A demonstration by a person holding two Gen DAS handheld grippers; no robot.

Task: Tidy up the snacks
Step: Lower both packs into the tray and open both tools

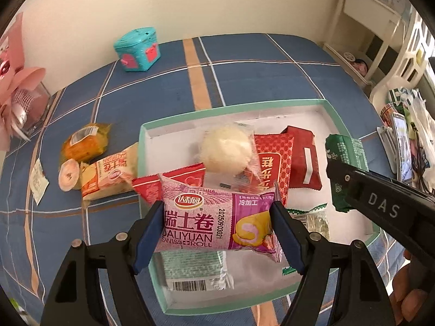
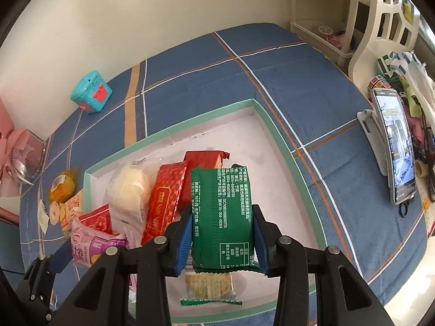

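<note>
My left gripper (image 1: pixel 217 217) is shut on a pink Swiss roll packet (image 1: pixel 214 217), held crosswise between the blue pads above the near part of a white tray with a green rim (image 1: pixel 334 114). My right gripper (image 2: pixel 221 233) is shut on a dark green snack packet (image 2: pixel 223 209), held upright over the same tray (image 2: pixel 285 146). In the tray lie a round white bun in clear wrap (image 1: pixel 227 149), red packets (image 1: pixel 274 163), a cracker packet (image 2: pixel 208 282) and a pale green packet with a barcode (image 1: pixel 193 271). The green packet (image 1: pixel 345 157) also shows at the right of the left wrist view.
Left of the tray, on the blue checked cloth, lie a yellow-orange packet (image 1: pixel 84 144), an orange packet (image 1: pixel 111 174), a small round snack (image 1: pixel 68 176) and a white sachet (image 1: pixel 38 182). A teal box (image 1: pixel 137 49) stands at the back, a pink gift (image 1: pixel 19 103) far left, a phone on a stand (image 2: pixel 394 146) right.
</note>
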